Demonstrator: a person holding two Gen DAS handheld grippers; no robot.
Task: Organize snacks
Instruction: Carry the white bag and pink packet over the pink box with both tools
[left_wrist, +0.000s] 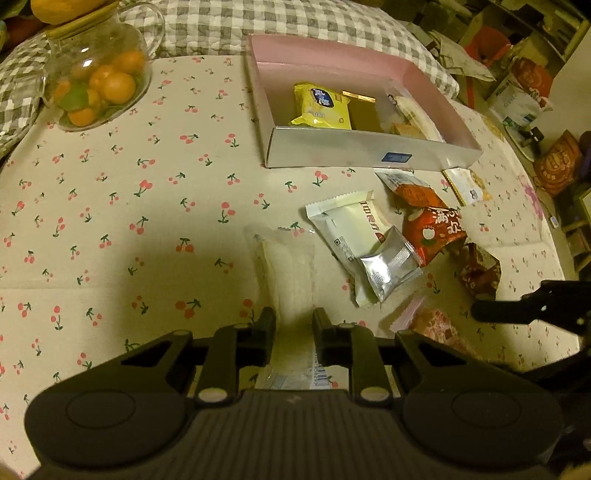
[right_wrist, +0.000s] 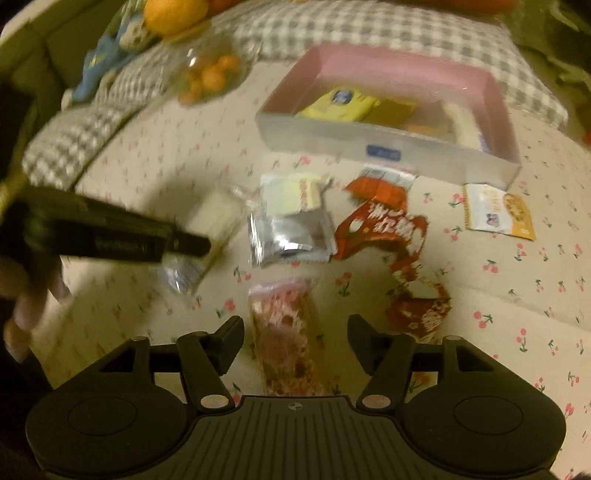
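The left gripper (left_wrist: 294, 325) clenches a clear plastic snack packet (left_wrist: 286, 269). The right gripper (right_wrist: 295, 341), fingers released, straddles a pink speckled snack bar (right_wrist: 286, 332). Next: carry the packet to the pink cardboard box (left_wrist: 373, 153).

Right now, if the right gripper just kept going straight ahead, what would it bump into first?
Probably the pink speckled snack packet, lying lengthwise between the open right gripper fingers. Beyond it sits the crinkled silver foil packet. The picture is blurred, so depth is uncertain.

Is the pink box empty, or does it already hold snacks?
It holds snacks. The pink box is open-topped, with a yellow packet lying inside beside a gold one and others.
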